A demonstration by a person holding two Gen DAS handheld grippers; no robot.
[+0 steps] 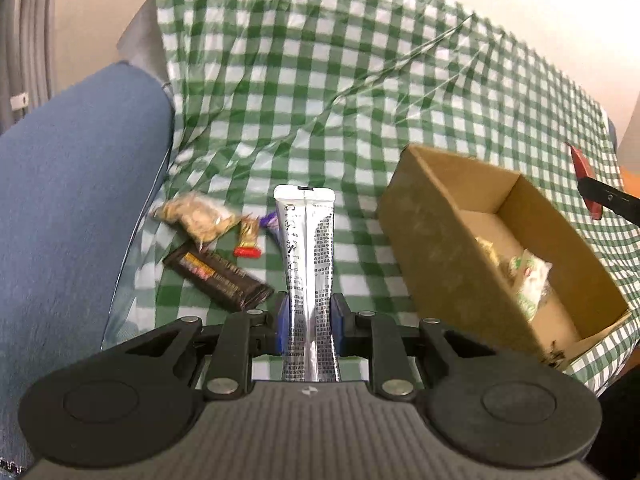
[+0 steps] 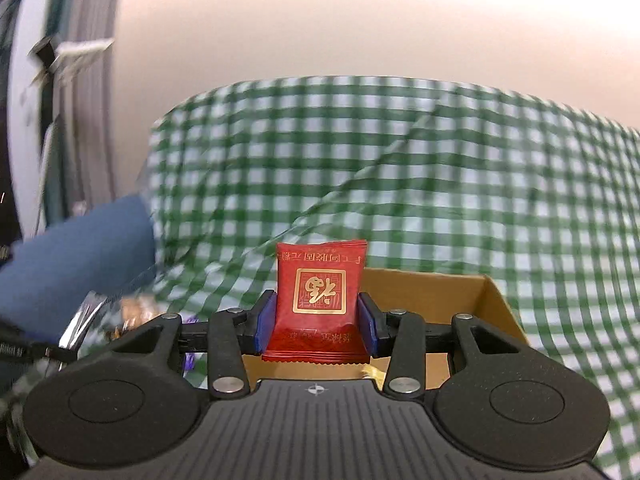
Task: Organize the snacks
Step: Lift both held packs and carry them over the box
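My left gripper (image 1: 308, 320) is shut on a long silver stick pack (image 1: 307, 248) held above the green checked cloth. Left of it lie a dark brown bar (image 1: 218, 280), a beige snack bag (image 1: 196, 216), a small gold and red candy (image 1: 247, 242) and a purple wrapper (image 1: 269, 221). An open cardboard box (image 1: 448, 248) with several wrapped snacks (image 1: 524, 276) inside sits to the right. My right gripper (image 2: 318, 322) is shut on a red packet (image 2: 320, 296) with gold print, just above the box (image 2: 472, 300); it also shows in the left wrist view (image 1: 588, 180).
The checked cloth (image 1: 320, 92) is wrinkled, under clear plastic. A blue cushion or armrest (image 1: 76, 184) stands at the left edge. A pale wall lies behind. The box sits near the cloth's right front corner.
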